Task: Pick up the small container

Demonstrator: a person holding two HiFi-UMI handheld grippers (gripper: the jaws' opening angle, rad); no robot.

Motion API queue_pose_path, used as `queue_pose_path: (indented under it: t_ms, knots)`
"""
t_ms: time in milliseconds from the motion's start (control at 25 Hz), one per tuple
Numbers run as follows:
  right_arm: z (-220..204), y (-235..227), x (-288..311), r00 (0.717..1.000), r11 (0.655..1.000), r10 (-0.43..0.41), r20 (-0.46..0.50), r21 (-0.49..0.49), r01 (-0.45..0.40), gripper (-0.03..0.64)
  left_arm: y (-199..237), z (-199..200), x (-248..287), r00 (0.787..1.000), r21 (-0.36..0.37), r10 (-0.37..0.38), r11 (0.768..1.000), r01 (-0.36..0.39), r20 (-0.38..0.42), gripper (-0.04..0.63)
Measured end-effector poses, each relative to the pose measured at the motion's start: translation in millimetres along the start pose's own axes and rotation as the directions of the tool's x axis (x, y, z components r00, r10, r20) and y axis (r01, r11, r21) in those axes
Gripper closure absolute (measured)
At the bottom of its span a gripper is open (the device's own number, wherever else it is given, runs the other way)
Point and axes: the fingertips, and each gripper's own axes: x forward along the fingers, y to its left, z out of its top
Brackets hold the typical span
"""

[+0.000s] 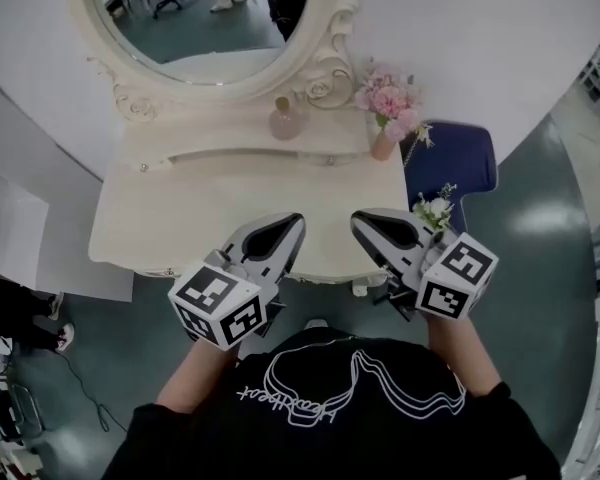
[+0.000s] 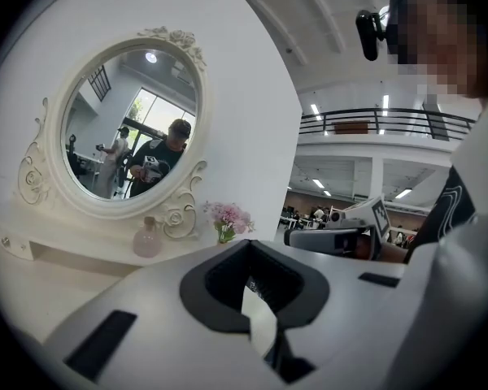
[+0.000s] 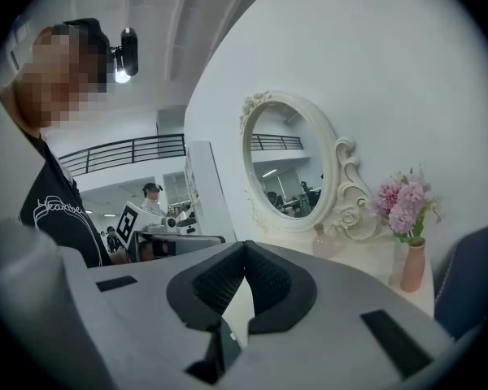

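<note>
Jaws together, empty: left gripper (image 1: 294, 224), right gripper (image 1: 364, 219).
Both at dressing table (image 1: 170, 223) front edge; bare top up to small container (image 1: 285, 120); shirt script (image 1: 280, 400) illegible.

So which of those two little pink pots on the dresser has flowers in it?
The slim vase at the dresser's corner beside the blue chair, holding pink flowers. The round bottle below the mirror has only a cap.

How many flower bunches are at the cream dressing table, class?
2: pink flowers in a peach vase right of the oval mirror; small white flowers at the table's right edge. More may be hidden.
</note>
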Motion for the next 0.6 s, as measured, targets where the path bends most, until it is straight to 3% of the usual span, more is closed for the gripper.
queue_pose_path:
  t_ms: [240,600]
  knots:
    - [1,-26,31,0.999,0.999,-0.036,0.0,0.013,0.036,0.609,43,7,8,1.0,-0.009,-0.003,1.0,0.003,0.013,0.591]
    - [-4,-42,49,0.998,0.998,-0.056,-0.03,0.016,0.057,0.609,70,7,11,1.0,-0.001,0.014,1.0,-0.014,0.016,0.591]
